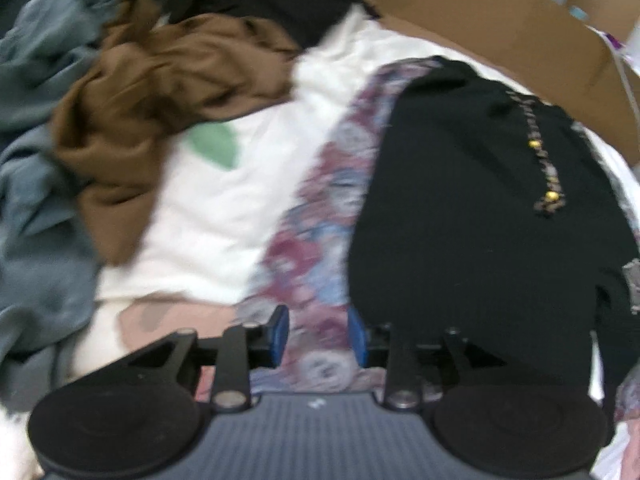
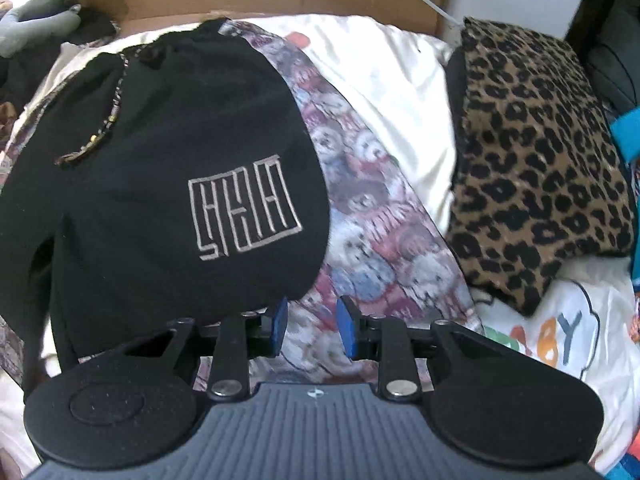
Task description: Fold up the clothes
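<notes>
Left gripper (image 1: 318, 338): jaws parted, nothing between the blue pads; it hovers at 6 o'clock over the patterned cloth (image 1: 316, 240), just left of the black garment (image 1: 480, 220).
Right gripper (image 2: 308, 330): jaws parted, empty, at 6 o'clock just off the garment's lower right edge.
Black garment (image 2: 160, 160): lies fairly flat on the patterned cloth (image 2: 360, 208) on the bed (image 2: 380, 80); it looks like shorts, though I cannot be sure.
Long axis: runs from 6 to 12 o'clock, logo (image 2: 244, 208) near, beaded trim (image 2: 108, 120) toward 11 o'clock.
Stage: flat as it lies, it fits either spreading before a fold or a fold just laid.
Doing it well: pinch only the black edge, not the cloth beneath, both sides level.
Farther: leopard-print piece (image 2: 536, 160) at 2 o'clock; brown garment (image 1: 160, 92) and grey-blue clothes (image 1: 40, 160) at 10 o'clock; cardboard box (image 1: 500, 28) at 12.
</notes>
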Demonstrator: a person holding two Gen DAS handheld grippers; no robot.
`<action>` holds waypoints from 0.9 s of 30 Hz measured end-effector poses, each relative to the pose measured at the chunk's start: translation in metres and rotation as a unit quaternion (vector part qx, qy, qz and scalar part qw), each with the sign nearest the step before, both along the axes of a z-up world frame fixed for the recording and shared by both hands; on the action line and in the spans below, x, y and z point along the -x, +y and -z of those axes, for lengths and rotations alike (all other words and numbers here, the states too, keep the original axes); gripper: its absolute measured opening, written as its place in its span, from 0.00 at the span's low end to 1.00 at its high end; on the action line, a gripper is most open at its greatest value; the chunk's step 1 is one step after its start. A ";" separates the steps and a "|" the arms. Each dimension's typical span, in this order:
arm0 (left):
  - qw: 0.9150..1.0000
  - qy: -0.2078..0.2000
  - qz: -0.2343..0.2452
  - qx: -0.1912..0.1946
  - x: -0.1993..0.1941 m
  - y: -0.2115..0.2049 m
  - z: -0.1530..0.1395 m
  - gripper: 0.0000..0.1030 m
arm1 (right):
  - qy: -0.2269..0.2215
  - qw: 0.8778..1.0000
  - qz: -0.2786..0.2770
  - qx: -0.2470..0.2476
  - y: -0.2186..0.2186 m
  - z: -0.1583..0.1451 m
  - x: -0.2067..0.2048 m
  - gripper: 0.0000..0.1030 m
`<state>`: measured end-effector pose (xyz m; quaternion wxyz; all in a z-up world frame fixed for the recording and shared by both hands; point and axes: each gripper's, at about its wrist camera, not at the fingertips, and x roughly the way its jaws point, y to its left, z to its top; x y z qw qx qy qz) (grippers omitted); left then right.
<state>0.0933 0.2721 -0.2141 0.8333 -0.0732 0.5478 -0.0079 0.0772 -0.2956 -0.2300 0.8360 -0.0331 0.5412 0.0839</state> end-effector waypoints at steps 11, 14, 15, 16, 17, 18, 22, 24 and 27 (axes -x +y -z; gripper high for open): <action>0.993 -0.030 0.097 0.068 -0.032 -0.085 0.001 0.32 | -0.024 0.998 -0.038 -0.036 0.048 -0.010 -0.015 0.33; 0.987 -0.027 0.132 0.090 -0.036 -0.113 0.006 0.31 | -0.020 0.996 -0.066 -0.049 0.067 -0.007 -0.015 0.33; 0.984 -0.024 0.147 0.094 -0.034 -0.124 0.009 0.31 | -0.020 0.996 -0.073 -0.054 0.074 -0.006 -0.015 0.33; 0.982 -0.021 0.162 0.098 -0.032 -0.134 0.012 0.31 | -0.019 0.995 -0.080 -0.058 0.081 -0.006 -0.015 0.33; 0.979 -0.017 0.178 0.102 -0.030 -0.145 0.014 0.30 | -0.018 0.994 -0.087 -0.063 0.088 -0.005 -0.014 0.33; 0.975 -0.015 0.196 0.104 -0.027 -0.155 0.018 0.30 | -0.016 0.993 -0.096 -0.068 0.095 -0.004 -0.013 0.33; 0.961 -0.005 0.255 0.104 -0.016 -0.184 0.031 0.30 | -0.007 0.988 -0.128 -0.082 0.121 0.001 -0.004 0.33; 0.958 0.004 0.268 0.105 -0.013 -0.193 0.038 0.28 | -0.001 0.987 -0.140 -0.083 0.131 0.006 0.000 0.33; 0.955 0.011 0.277 0.106 -0.009 -0.202 0.046 0.27 | 0.009 0.985 -0.149 -0.086 0.141 0.012 0.004 0.33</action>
